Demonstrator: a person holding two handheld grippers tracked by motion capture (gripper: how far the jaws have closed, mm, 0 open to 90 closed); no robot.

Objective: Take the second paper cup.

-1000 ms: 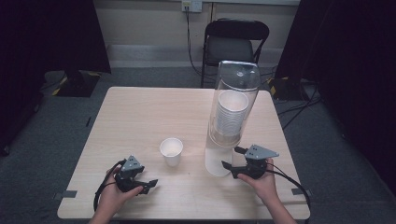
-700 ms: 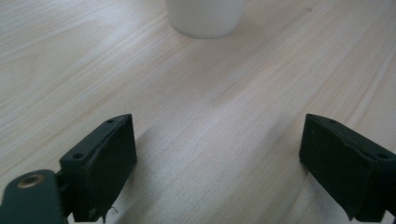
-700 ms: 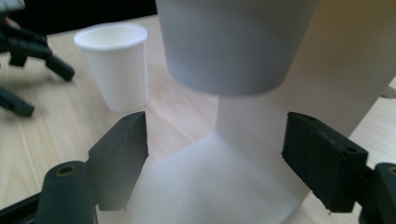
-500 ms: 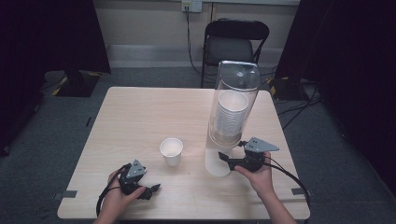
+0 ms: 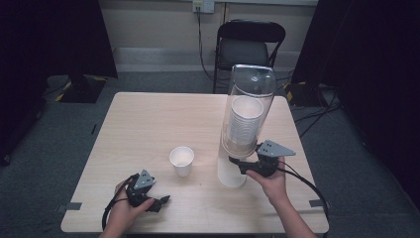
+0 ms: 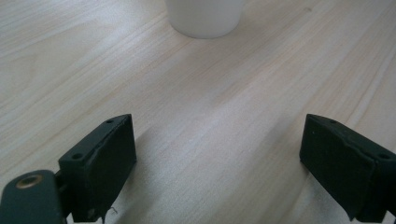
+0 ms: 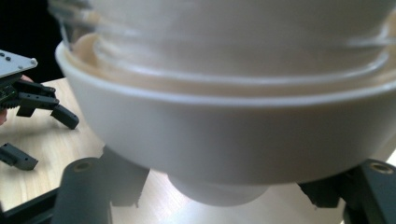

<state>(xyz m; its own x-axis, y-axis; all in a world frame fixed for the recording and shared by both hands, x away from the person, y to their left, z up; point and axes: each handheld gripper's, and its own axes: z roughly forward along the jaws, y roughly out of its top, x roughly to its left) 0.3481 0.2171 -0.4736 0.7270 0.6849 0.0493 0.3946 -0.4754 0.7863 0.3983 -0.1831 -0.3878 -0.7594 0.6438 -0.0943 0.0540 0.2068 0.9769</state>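
High view: a light wooden table (image 5: 148,124) carries a tall cup dispenser (image 5: 245,124) standing upright on its right half, its long axis vertical, with a clear tube holding a stack of white cups (image 5: 243,121) above a white base. A single white paper cup (image 5: 182,160) stands upright, mouth up, near the table's middle, apart from the dispenser and to its left. The right gripper (image 5: 236,162) is held just beside the dispenser's lower part, pointing left toward it, a grey plate on top. Right gripper view puts the dispenser's white collar (image 7: 224,126) close between and above the two black jaws, which stand spread either side of it; whether they touch it cannot be told. The left gripper (image 5: 161,201) rests low near the table's front edge, pointing right. Left gripper view shows its jaws wide apart over bare wood with nothing between them, the paper cup's base (image 6: 205,16) ahead at the top edge. A black chair (image 5: 251,47) stands beyond the table.
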